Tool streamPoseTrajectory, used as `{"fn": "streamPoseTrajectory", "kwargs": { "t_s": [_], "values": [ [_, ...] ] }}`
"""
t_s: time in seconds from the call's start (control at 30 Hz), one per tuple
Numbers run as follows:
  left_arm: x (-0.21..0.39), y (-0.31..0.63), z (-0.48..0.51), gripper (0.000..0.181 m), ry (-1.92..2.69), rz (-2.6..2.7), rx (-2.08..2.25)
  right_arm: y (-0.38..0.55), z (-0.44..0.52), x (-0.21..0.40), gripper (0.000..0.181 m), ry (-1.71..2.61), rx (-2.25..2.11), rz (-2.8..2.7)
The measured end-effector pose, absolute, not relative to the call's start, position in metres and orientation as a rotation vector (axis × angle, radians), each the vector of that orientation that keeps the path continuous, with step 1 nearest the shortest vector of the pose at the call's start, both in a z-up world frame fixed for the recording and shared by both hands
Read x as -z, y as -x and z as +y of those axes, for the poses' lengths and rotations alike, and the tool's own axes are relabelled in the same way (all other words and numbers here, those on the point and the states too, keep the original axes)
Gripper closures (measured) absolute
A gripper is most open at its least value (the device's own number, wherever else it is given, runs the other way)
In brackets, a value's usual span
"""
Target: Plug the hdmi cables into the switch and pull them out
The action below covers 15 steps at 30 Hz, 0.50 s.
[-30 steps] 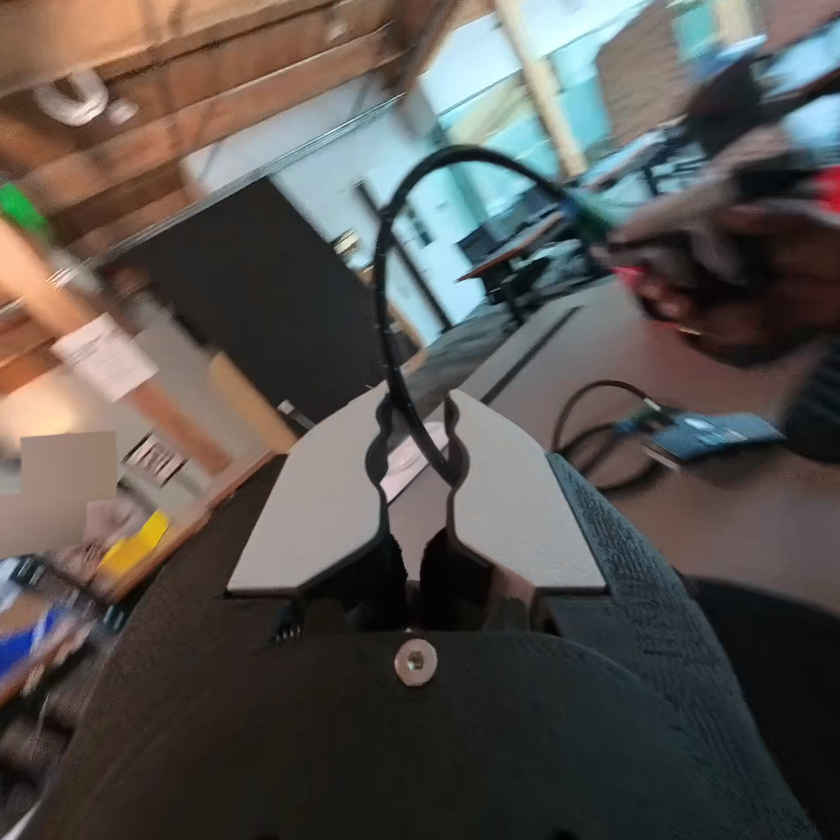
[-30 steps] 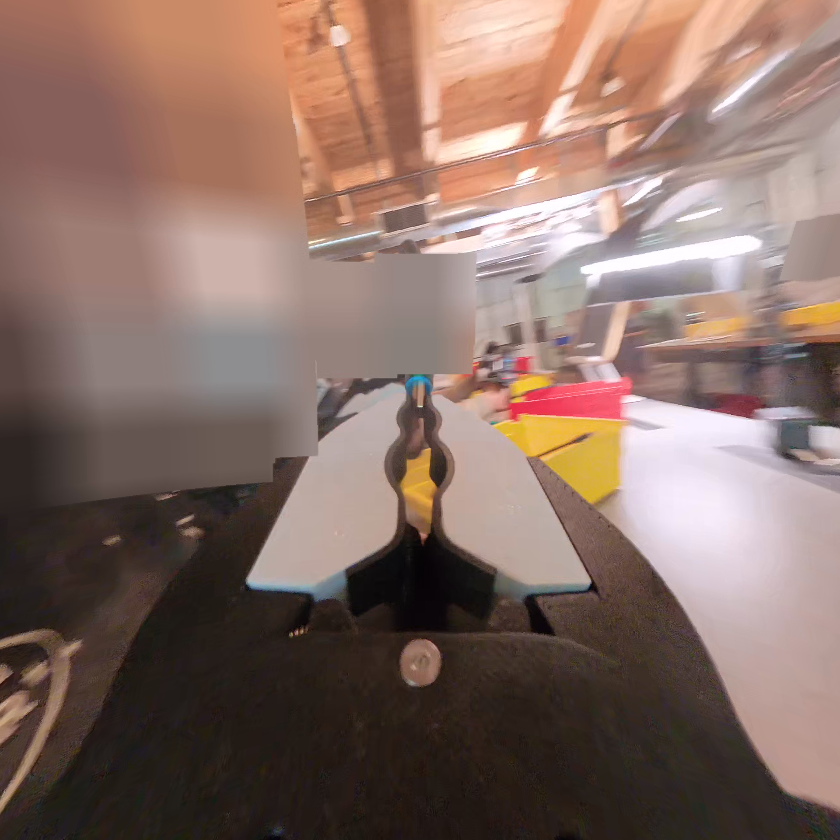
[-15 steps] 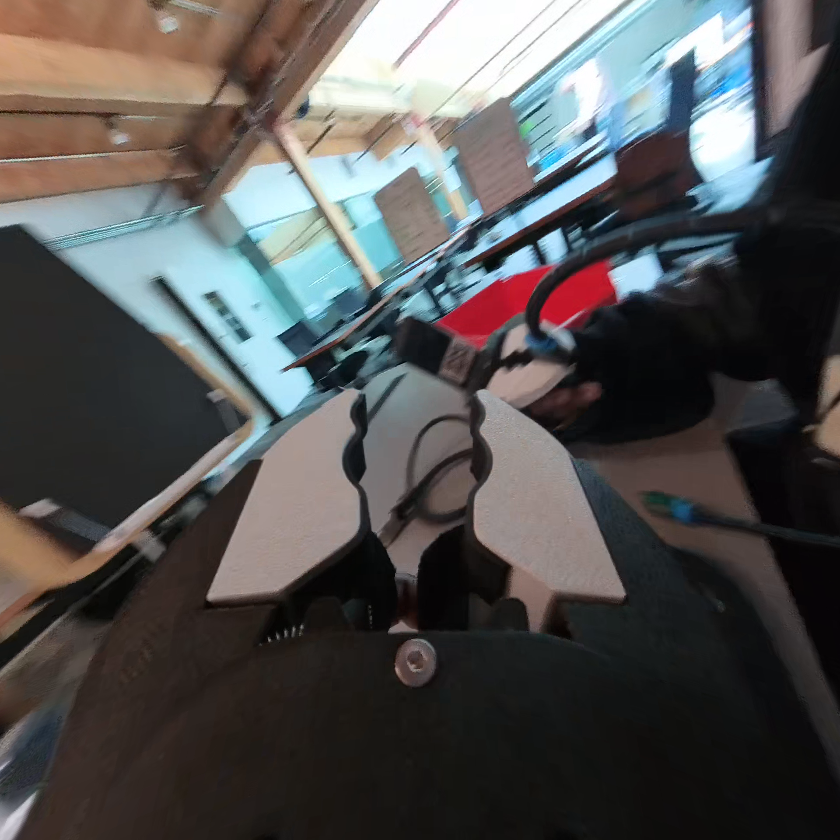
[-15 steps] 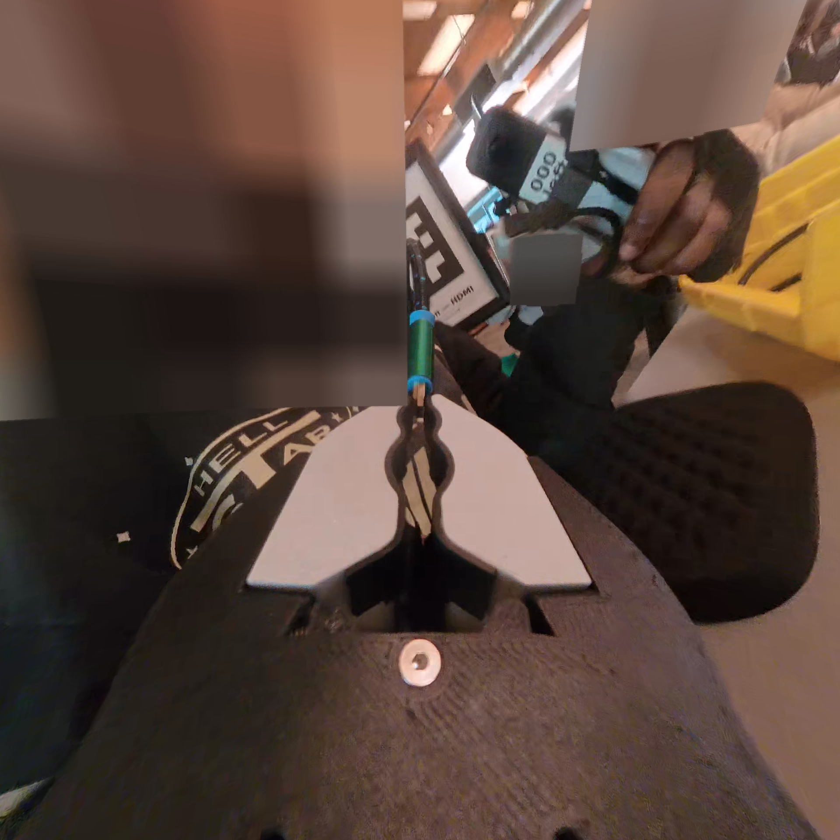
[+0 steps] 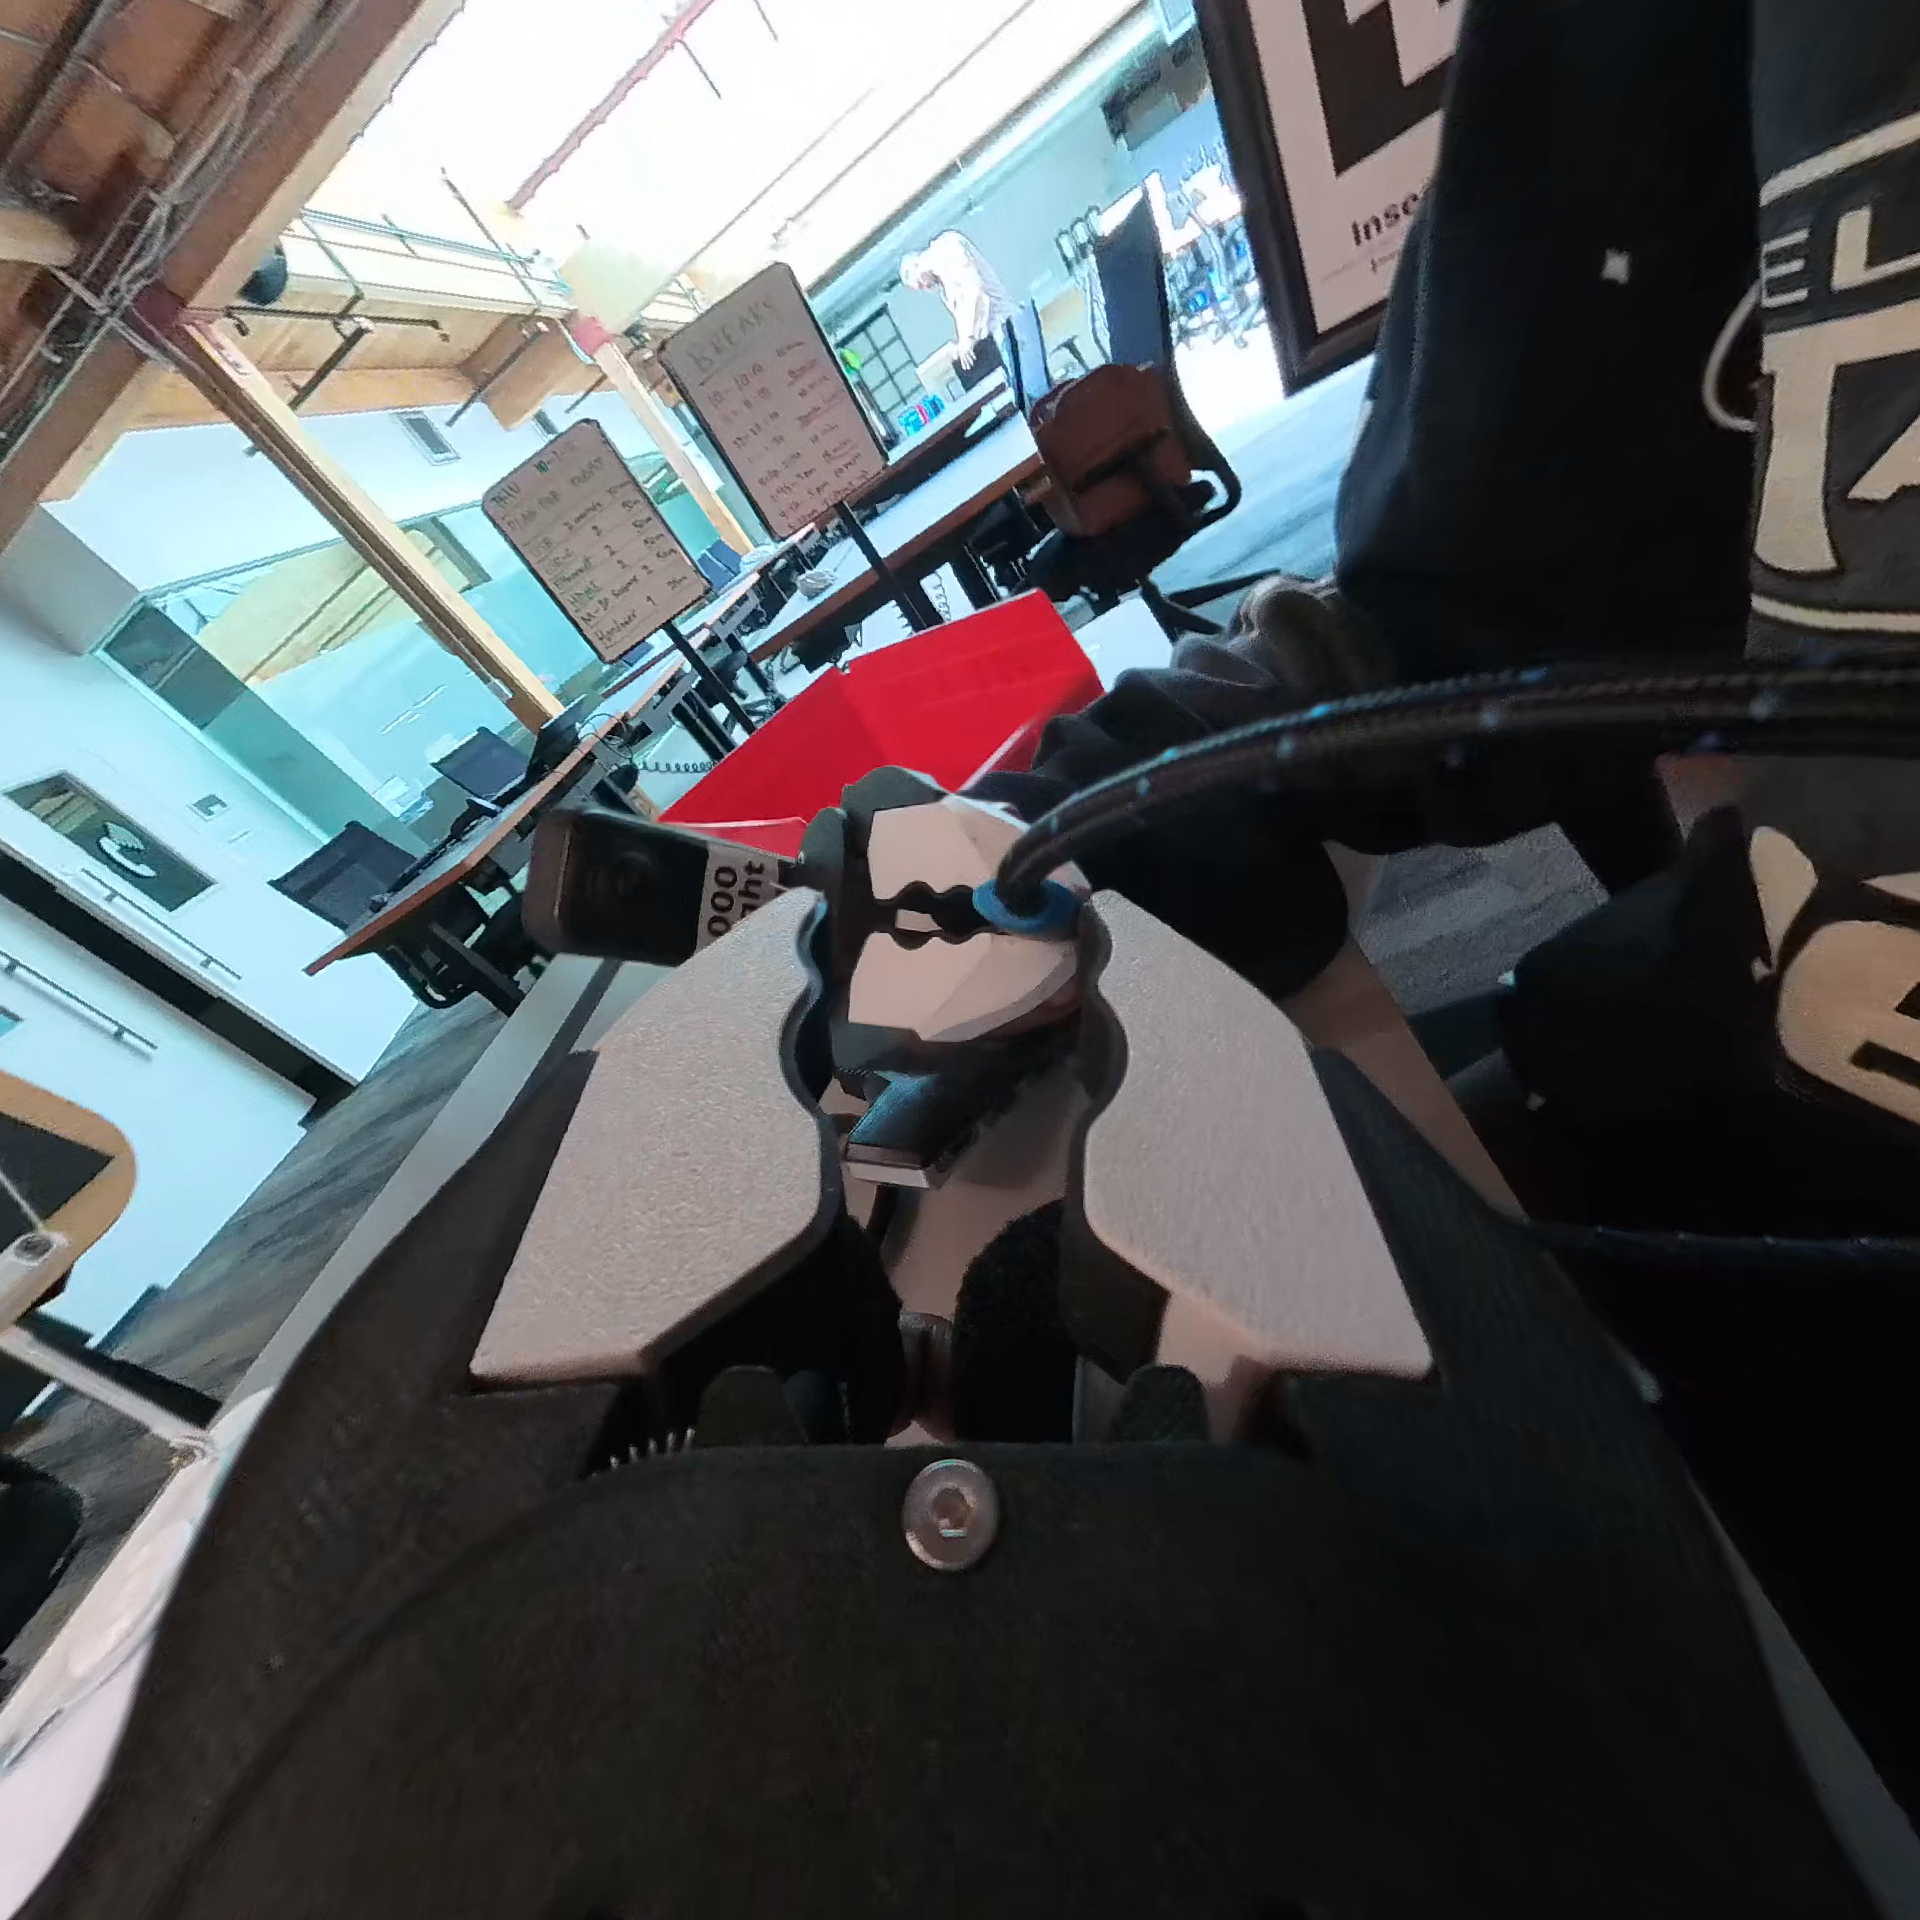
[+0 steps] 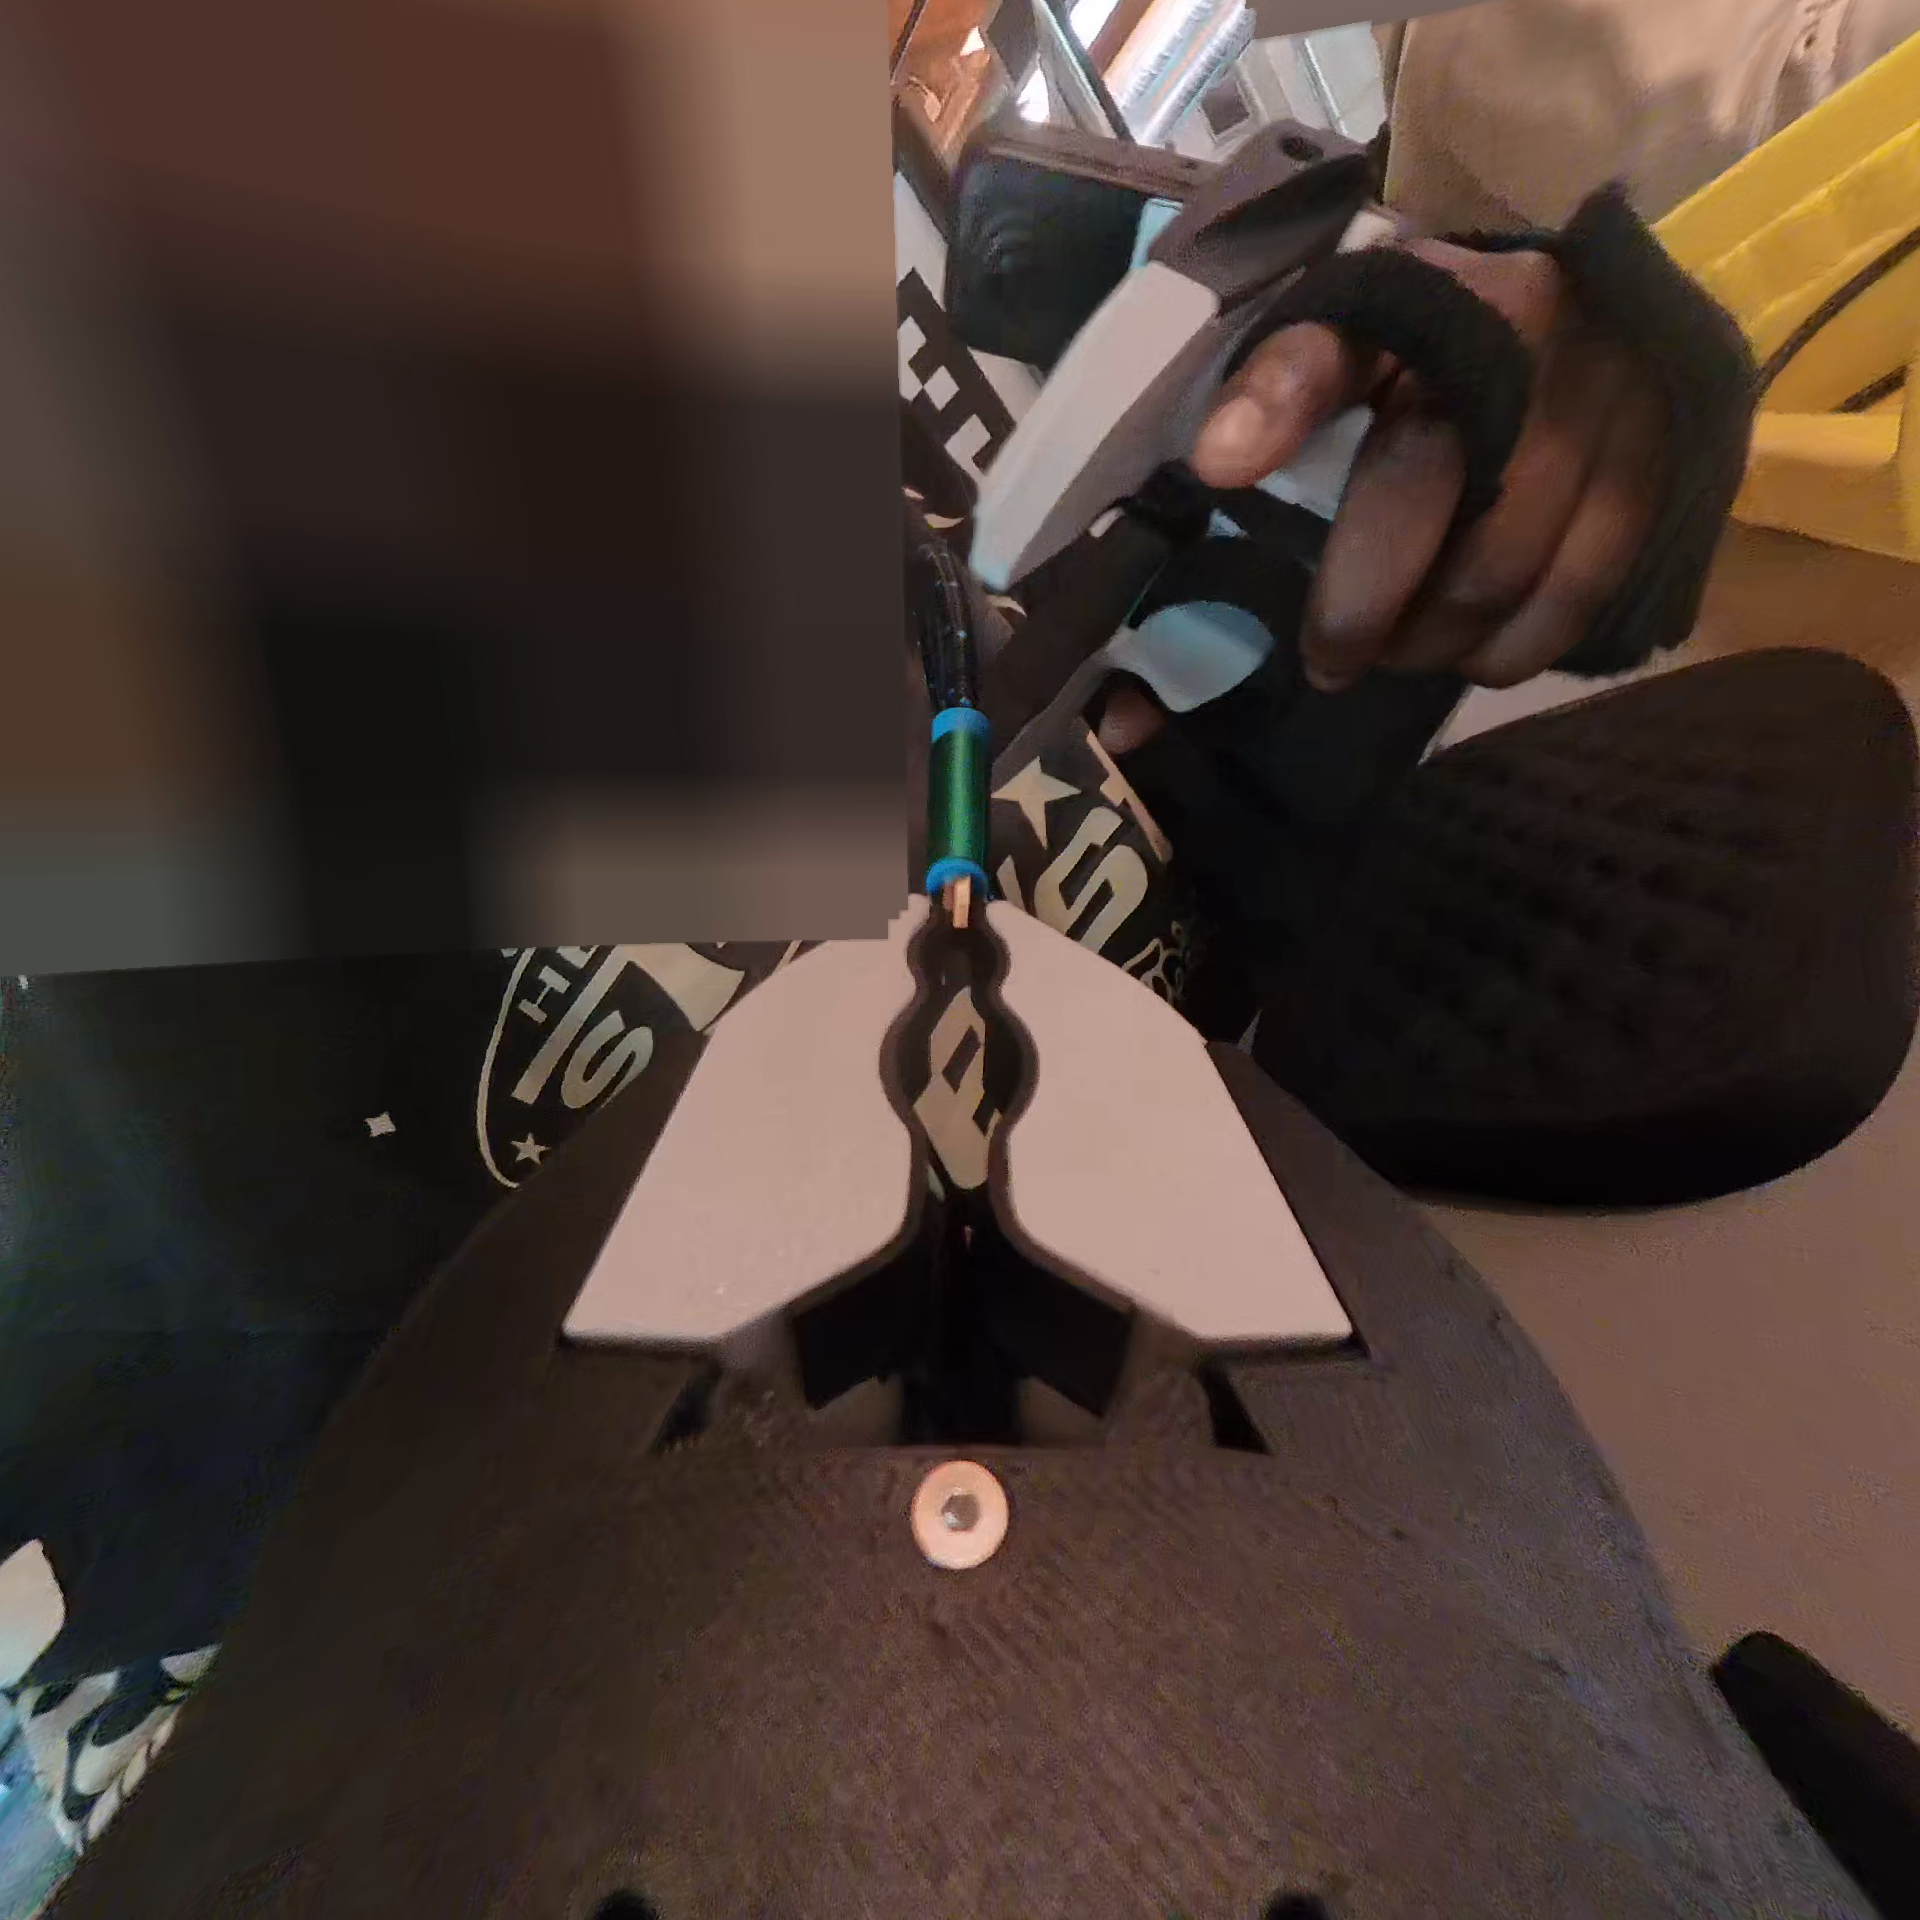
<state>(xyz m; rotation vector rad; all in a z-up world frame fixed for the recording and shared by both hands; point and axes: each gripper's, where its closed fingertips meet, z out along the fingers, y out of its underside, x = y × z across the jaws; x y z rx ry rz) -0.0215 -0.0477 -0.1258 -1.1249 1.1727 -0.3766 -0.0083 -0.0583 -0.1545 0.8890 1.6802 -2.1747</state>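
Your right gripper [image 6: 958, 920] is clamped on the metal tip of the hdmi cable's plug [image 6: 957, 805], the green barrel w/ blue rings sticking out past the fingertips. That looks like a re-grip in the air, not an insertion: no switch shows in either view, so I can't tell where it sits.

Your left gripper [image 5: 951, 930] has its fingers apart, nothing pinched. In the left wrist view the right gripper [image 5: 940, 940] sits right btwn those fingers, nose-on, w/ the braided cable [image 5: 1351, 743] arcing off to the right toward your torso. A dark plug end [image 5: 909, 1127] hangs just below it, inside the gap. I judge it's a 2-gripper handover: left is lined up to take the plug body so the right can let go. Red bin [image 5: 935, 691] stands behind on the tabletop [image 5: 1122, 629].
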Motion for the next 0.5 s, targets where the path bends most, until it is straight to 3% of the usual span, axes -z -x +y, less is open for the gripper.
{"fn": "streamPoseTrajectory", "kwargs": {
  "t_s": [0.17, 0.33, 0.5],
  "values": [
    [0.140, 0.017, -0.043, 0.140, 1.169, 1.282, 0.359, 0.019, -0.051, 0.157, 0.177, -0.980, 2.180, 1.575],
    [0.150, 0.010, -0.036, 0.158, 1.146, 1.322, 0.454, 0.022, -0.051, 0.162, 0.177, -1.034, 2.159, 1.595],
    [0.149, 0.021, -0.026, 0.160, 1.201, 1.268, 0.486, 0.032, -0.041, 0.160, 0.177, -1.129, 2.206, 1.497]
  ]
}}
